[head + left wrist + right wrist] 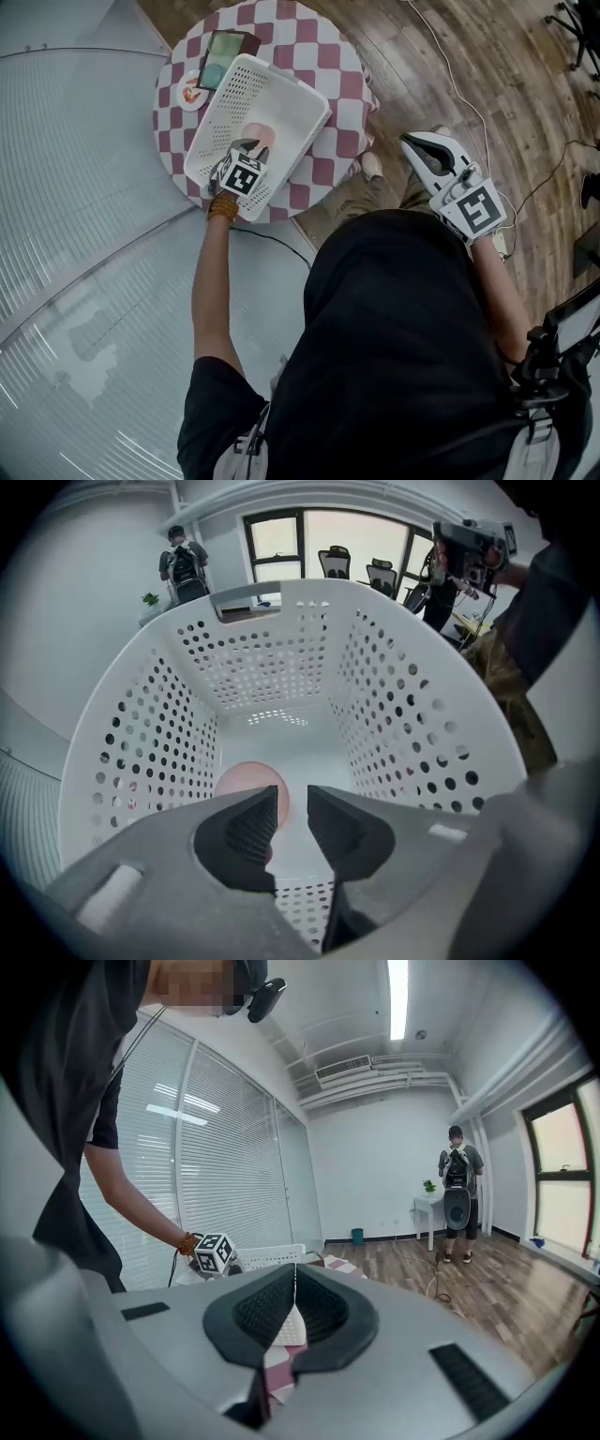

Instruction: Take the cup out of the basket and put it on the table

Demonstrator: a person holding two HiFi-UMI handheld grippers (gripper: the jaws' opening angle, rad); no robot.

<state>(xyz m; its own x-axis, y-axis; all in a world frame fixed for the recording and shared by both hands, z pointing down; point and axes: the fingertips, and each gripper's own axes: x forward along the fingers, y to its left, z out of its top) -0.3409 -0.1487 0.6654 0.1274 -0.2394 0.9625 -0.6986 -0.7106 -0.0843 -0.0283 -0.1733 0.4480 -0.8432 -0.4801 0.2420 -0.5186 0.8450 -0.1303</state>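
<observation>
Reach step: your left gripper (292, 810), jaws narrowly apart, empty, inside the basket (422, 733) near the cup (246, 778). Next: widen, straddle its rim, close. Right gripper (294, 1290): jaws together.

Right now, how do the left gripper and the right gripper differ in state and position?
The left gripper has its jaws apart, while the right gripper has its jaws closed together. The left gripper reaches into the white basket, close to the pink cup; the right gripper is held away from the table, over the wood floor. Both are empty.
</observation>
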